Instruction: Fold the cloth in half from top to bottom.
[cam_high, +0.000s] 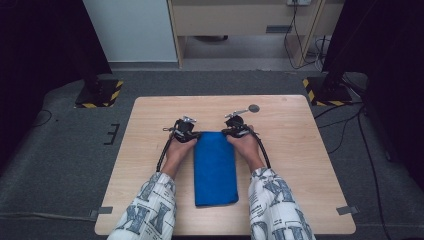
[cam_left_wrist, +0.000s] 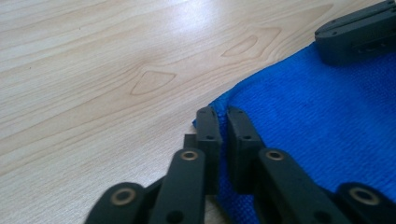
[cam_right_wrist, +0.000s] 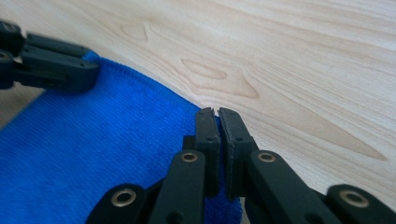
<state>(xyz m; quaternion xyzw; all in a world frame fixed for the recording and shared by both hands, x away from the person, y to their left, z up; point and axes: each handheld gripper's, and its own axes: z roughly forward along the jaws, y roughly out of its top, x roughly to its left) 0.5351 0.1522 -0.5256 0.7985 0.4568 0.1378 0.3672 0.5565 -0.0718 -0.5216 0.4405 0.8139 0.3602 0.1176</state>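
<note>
A plain blue towel (cam_high: 215, 167), folded into a long strip with no readable label, lies mid-surface (cam_high: 300, 150), its far corners pinched by the closed left hand-held gripper (cam_left_wrist: 219, 114) and right hand-held gripper (cam_right_wrist: 215, 113).

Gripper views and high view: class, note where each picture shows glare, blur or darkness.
Left gripper view: pale glare on the table, near links soft. Right gripper view: the blue cloth sharp at its edge, blurred near the lens. High view: dim, with black side margins.
</note>
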